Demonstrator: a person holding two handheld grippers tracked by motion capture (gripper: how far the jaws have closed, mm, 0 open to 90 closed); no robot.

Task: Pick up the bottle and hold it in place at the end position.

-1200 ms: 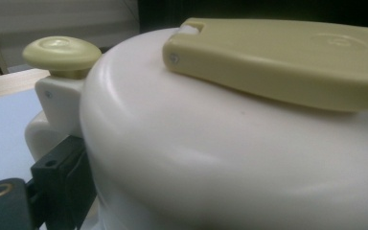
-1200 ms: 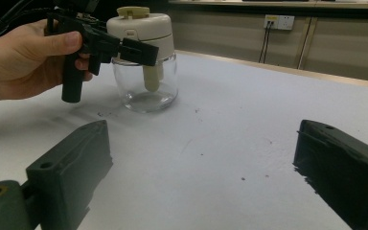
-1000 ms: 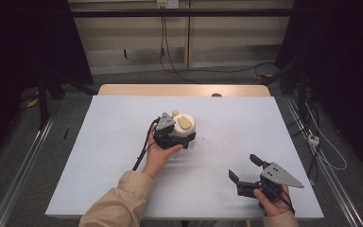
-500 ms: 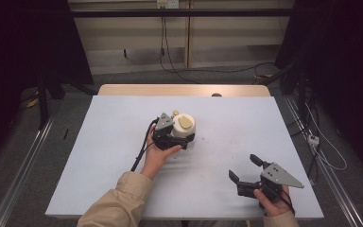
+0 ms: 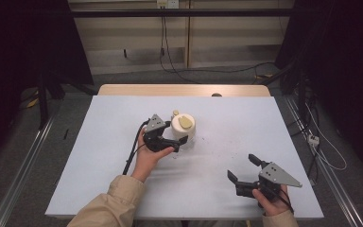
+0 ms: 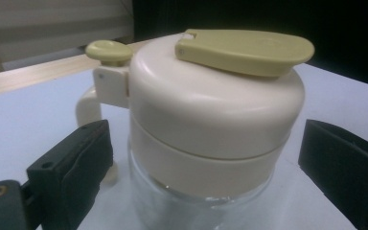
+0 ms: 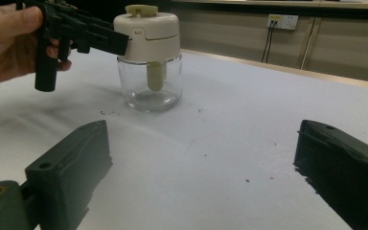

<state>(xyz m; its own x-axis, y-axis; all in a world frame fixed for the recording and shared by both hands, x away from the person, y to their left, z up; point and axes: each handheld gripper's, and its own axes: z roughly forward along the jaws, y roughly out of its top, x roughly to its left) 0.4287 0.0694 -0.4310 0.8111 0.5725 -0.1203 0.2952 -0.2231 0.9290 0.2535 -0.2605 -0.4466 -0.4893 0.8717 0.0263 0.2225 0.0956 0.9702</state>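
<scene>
A clear glass jar (image 5: pixel 183 127) with a cream lid, an olive flap on top and a side handle stands upright near the table's middle. My left gripper (image 5: pixel 178 134) is open at lid height, coming in from the jar's left. In the left gripper view the jar (image 6: pixel 211 110) stands between the two jaws with a gap on each side, so the left gripper (image 6: pixel 203 143) holds nothing. My right gripper (image 5: pixel 241 166) is open and empty near the front right of the table. The right gripper view has the jar (image 7: pixel 148 62) farther off, beyond the right gripper (image 7: pixel 202 134).
The pale table top (image 5: pixel 99 179) has a wooden strip (image 5: pixel 184 90) along its far edge with a small dark object (image 5: pixel 216 95) on it. Small dark specks (image 5: pixel 217 142) lie right of the jar. A black cable (image 5: pixel 131 153) trails from the left gripper.
The left gripper has drawn back a little to the left, so it sits less far over the jar. The jar and the right gripper have stayed put.
</scene>
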